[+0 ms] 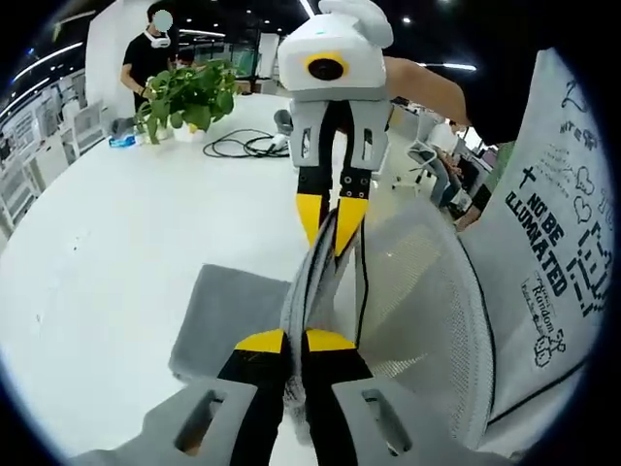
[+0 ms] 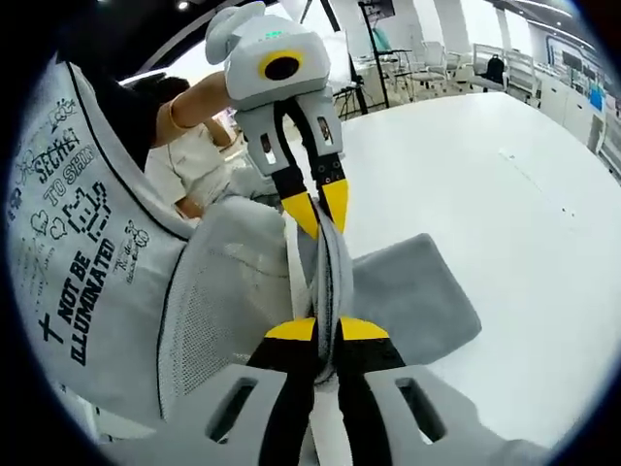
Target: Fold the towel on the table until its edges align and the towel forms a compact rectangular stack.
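A grey towel (image 1: 228, 316) lies partly on the white table (image 1: 116, 243), with one edge lifted into a taut band between the two grippers. In the left gripper view, my left gripper (image 1: 296, 340) is shut on the near end of that band. My right gripper (image 1: 335, 221) faces it from above, shut on the far end. In the right gripper view the same towel (image 2: 417, 291) spreads to the right on the table (image 2: 505, 165). There my right gripper (image 2: 327, 330) pinches the lifted edge and my left gripper (image 2: 320, 209) holds the other end.
A grey mesh chair back (image 1: 417, 320) (image 2: 209, 311) stands right beside the grippers, next to a person's printed white shirt (image 1: 553, 243). Far across the table sit a potted plant (image 1: 189, 92) and black cables (image 1: 243, 146). A person (image 1: 150, 49) stands behind them.
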The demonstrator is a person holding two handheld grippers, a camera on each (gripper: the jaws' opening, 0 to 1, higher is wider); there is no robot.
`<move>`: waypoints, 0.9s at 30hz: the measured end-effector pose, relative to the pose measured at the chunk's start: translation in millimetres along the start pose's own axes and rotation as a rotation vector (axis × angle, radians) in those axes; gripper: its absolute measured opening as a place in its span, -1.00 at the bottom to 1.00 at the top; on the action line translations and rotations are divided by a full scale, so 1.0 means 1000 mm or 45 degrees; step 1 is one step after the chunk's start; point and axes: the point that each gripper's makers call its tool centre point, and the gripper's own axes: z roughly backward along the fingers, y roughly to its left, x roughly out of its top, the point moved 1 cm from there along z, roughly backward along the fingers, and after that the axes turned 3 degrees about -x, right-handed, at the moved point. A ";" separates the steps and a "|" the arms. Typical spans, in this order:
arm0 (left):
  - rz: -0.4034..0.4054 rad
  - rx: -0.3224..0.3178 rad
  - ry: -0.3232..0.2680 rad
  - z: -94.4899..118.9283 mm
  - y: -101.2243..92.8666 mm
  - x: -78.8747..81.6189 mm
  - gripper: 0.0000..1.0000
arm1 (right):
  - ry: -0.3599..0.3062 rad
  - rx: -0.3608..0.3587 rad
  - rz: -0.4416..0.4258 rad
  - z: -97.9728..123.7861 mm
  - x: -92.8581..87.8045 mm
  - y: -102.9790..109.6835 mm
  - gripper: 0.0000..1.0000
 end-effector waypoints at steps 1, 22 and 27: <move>0.003 0.000 -0.001 -0.001 0.002 0.000 -0.90 | -0.001 0.002 -0.006 0.000 0.000 -0.002 -0.90; 0.175 0.004 -0.015 -0.036 0.075 -0.028 -0.90 | -0.437 0.233 -0.487 -0.005 0.014 -0.066 -0.49; 0.216 0.011 -0.018 -0.044 0.084 -0.035 -0.89 | -0.281 0.129 -0.357 -0.023 -0.015 -0.068 -0.34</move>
